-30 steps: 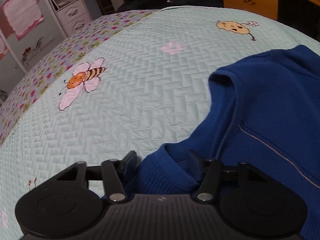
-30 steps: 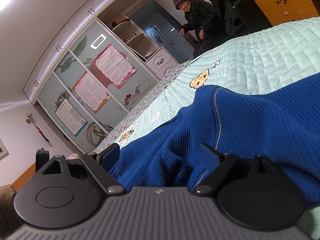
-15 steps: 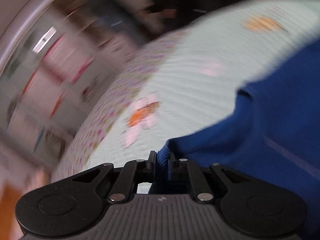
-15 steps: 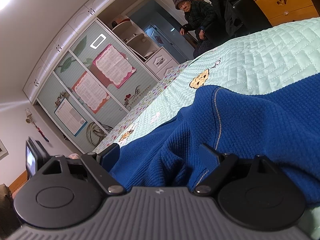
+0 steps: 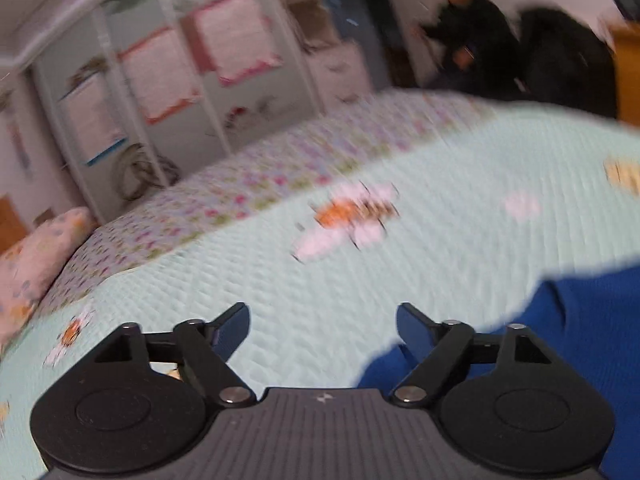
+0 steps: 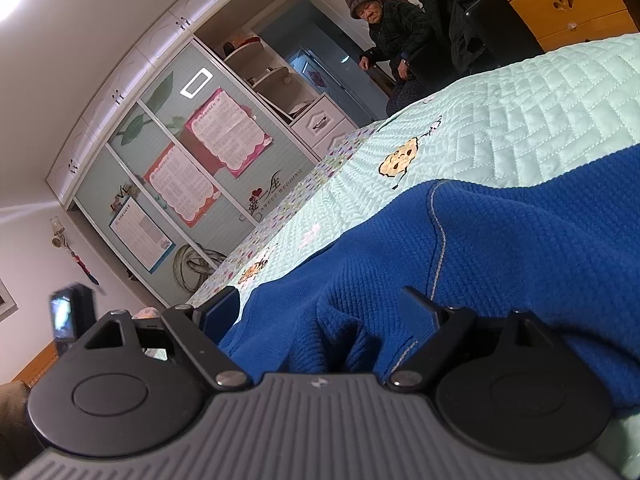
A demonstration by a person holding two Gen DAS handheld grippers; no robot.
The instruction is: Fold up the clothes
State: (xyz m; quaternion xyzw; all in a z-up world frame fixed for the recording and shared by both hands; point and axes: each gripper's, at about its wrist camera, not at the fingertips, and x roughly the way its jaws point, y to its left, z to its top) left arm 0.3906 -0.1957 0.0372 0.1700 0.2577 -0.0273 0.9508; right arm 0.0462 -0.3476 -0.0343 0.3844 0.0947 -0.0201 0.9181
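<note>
Blue waffle-knit sweater (image 6: 500, 264) lies on a pale green quilted bedspread (image 5: 440, 240), bunched between the spread fingers of the right gripper (image 6: 320, 308), which do not pinch it. The left gripper (image 5: 323, 322) has just been opening; its jaws stand wide over bare quilt, the sweater's edge at its four o'clock. A bee motif (image 5: 352, 216) sits at its twelve o'clock.
</note>
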